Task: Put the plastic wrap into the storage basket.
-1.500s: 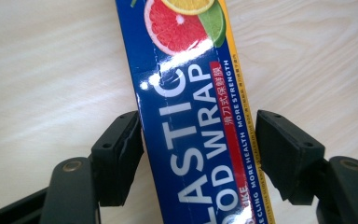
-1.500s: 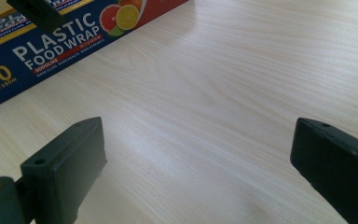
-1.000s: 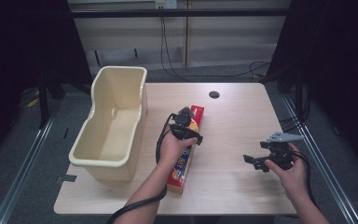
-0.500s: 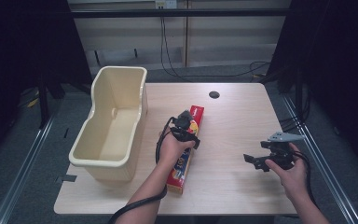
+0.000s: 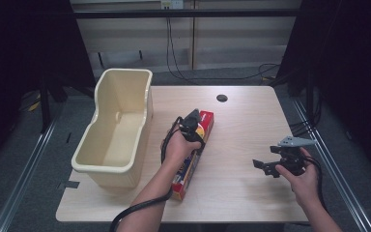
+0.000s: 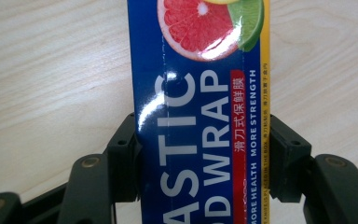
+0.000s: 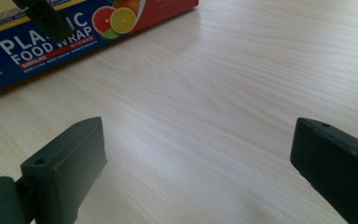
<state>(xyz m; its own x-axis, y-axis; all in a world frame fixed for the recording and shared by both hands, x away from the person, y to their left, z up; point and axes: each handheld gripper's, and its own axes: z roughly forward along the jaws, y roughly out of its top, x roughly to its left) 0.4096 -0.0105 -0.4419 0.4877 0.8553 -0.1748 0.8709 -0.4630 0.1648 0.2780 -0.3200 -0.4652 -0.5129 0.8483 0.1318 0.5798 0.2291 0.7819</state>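
A long blue and red plastic wrap box (image 5: 191, 156) lies on the wooden table (image 5: 241, 125), just right of the bin. My left gripper (image 5: 193, 126) points down onto its middle. Its jaws have just been closing, and in the left gripper view both pads (image 6: 127, 154) press against the sides of the plastic wrap box (image 6: 200, 116). My right gripper (image 5: 265, 166) hovers low over the table at the right, open, with only bare wood between its jaws (image 7: 196, 163). In the right gripper view the plastic wrap box (image 7: 74, 28) lies farther off at the top left.
A tall cream plastic bin (image 5: 118, 123) stands on the table's left side, close beside the box. A dark round hole (image 5: 221, 98) marks the table's far middle. Cables trail from both grippers. Bare tabletop lies between the box and my right hand.
The left gripper has sunk slightly onto the box and its jaws have closed on the box's sides. The right gripper has stayed where it was.
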